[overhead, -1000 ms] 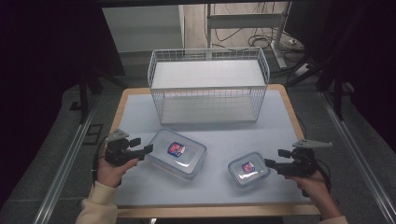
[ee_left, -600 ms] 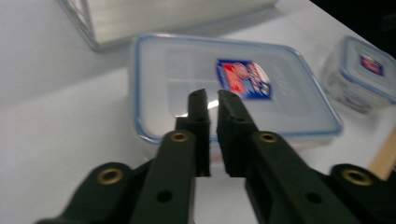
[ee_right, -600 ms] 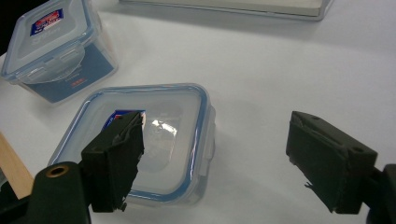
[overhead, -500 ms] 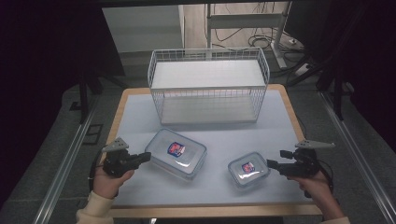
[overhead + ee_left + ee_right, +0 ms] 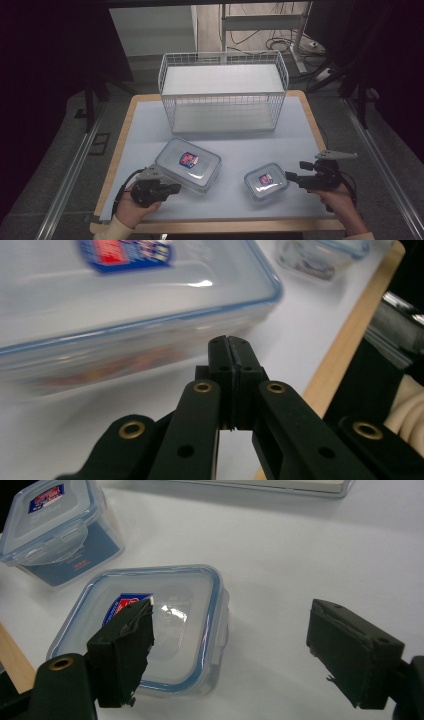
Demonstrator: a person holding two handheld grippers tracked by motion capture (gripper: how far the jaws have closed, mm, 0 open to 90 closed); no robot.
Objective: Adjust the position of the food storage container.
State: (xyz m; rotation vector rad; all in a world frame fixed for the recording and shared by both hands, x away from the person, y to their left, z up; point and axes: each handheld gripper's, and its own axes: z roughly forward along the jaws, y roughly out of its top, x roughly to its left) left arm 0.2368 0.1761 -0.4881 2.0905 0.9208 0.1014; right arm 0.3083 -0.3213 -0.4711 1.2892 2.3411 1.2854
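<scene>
Dark floor and metal rails surround a wood-edged table (image 5: 306, 109) with a pale blue-white top; a white wire basket (image 5: 223, 92) stands at its far middle, unchanged from the earlier frames.

At the near left, the left gripper (image 5: 172, 189) sits low by the table's front edge, held in the person's left hand (image 5: 134, 204). Compared with a second ago it has dropped back toward the near edge, and now lies off the near corner of the large clear container (image 5: 188, 165) rather than beside its left end. Its jaws have just been closing and now stand pressed together with nothing between them; the left gripper view shows the two pads (image 5: 242, 357) meeting flat, with the container's blue-rimmed side wall just beyond them. Whether the tips touch that wall I cannot tell.

The large container, lid on with a red and blue label, lies slantwise in the middle of the near half, where it was before.

Further right, the small clear container (image 5: 266, 181) rests closed on the table, also unmoved. The right gripper (image 5: 291, 177) points at its right side from just beside it, in the same place as earlier, held by the right hand (image 5: 341, 196). Its jaws are spread wide; in the right gripper view the small container (image 5: 155, 630) lies ahead, partly behind one pad, not gripped.
</scene>
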